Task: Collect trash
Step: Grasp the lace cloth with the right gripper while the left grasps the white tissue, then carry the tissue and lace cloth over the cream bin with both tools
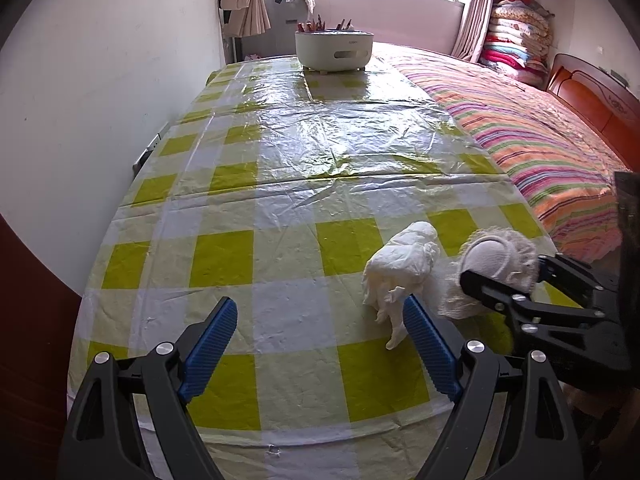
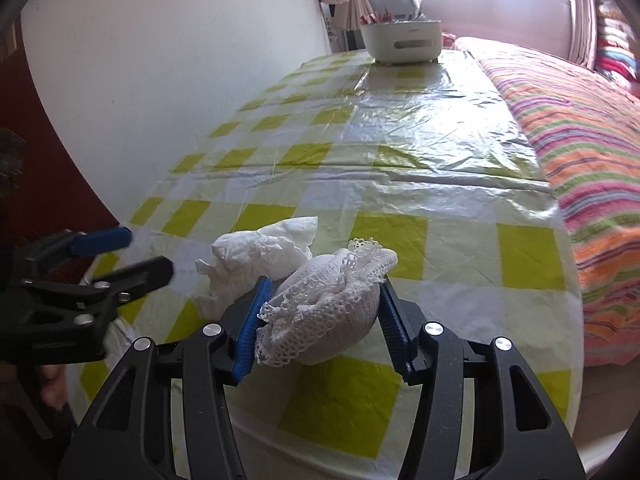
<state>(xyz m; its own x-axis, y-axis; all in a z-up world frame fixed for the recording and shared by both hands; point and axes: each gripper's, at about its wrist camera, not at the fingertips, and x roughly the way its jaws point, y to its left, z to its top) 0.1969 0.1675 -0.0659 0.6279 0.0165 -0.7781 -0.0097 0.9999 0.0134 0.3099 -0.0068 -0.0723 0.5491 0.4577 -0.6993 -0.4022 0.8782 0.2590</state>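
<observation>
A white foam-net wad [image 2: 324, 316] sits near the front of the checked table [image 2: 400, 152], and my right gripper [image 2: 325, 320] is shut on it, a blue pad pressing each side. From the left wrist view the same net wad [image 1: 500, 256] shows between the right gripper [image 1: 505, 271] fingers. A crumpled white tissue [image 1: 400, 268] lies on the cloth just left of it, its tail touching the right finger [image 1: 424, 332] of my left gripper [image 1: 320, 312], which stands open and holds nothing. In the right wrist view the tissue [image 2: 260, 252] lies between the net wad and the left gripper [image 2: 140, 254].
A white bin [image 1: 334, 52] holding red scraps stands at the table's far end. A white wall [image 1: 100, 80] runs along the left side. A bed with a striped blanket [image 1: 540, 140] borders the table on the right. The cloth is glossy plastic with green squares.
</observation>
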